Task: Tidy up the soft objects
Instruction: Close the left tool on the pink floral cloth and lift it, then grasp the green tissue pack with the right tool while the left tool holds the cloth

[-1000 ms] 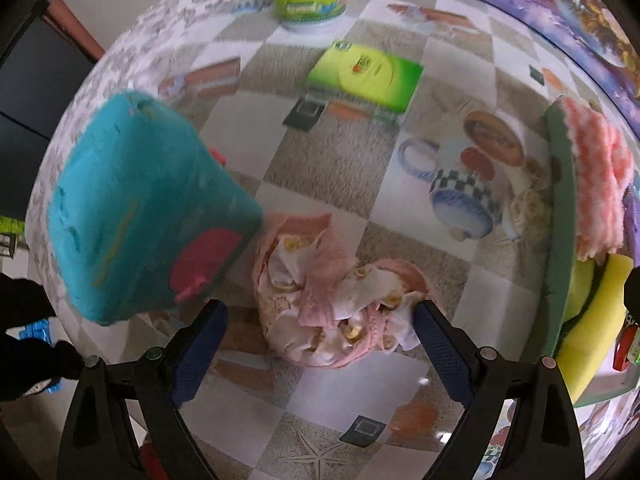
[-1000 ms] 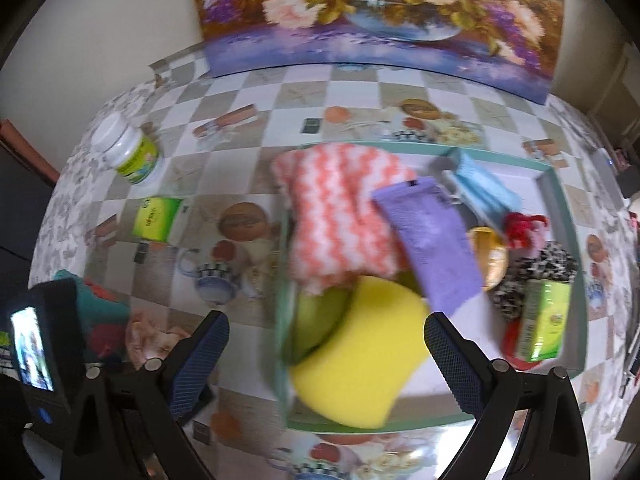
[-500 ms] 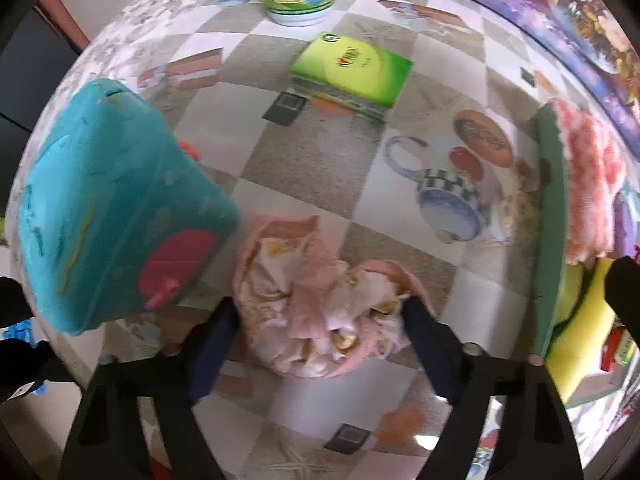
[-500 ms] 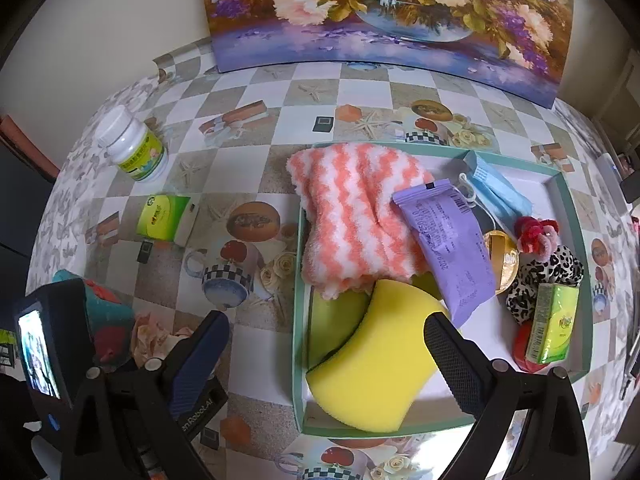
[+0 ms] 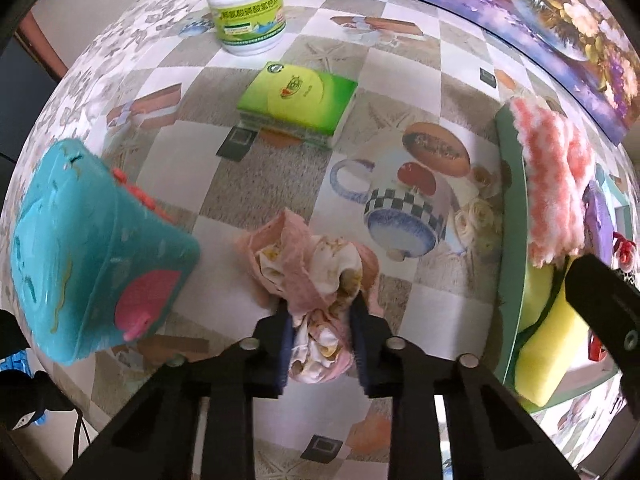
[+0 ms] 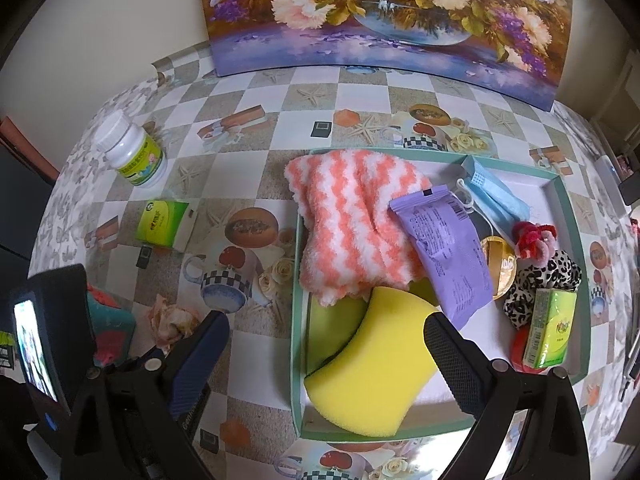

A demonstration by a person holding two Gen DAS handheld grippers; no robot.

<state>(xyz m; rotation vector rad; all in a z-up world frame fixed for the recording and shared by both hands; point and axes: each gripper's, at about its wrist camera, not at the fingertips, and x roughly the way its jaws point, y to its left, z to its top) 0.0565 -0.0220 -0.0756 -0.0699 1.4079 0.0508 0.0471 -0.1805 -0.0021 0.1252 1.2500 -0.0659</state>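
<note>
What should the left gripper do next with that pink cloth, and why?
Probably lift it. The left gripper is shut on the pink cloth, which lies on the table outside the tray where the other soft things, like the sponge, are gathered.

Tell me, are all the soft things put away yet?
Not yet. The fluffy orange-and-white striped cloth and the yellow foam sponge already lie in the green-rimmed tray. The left claw is shut on the crumpled pink floral cloth, which is outside the tray. The teal plush toy waits on the table. The right claw hovers open above the tray.
</note>
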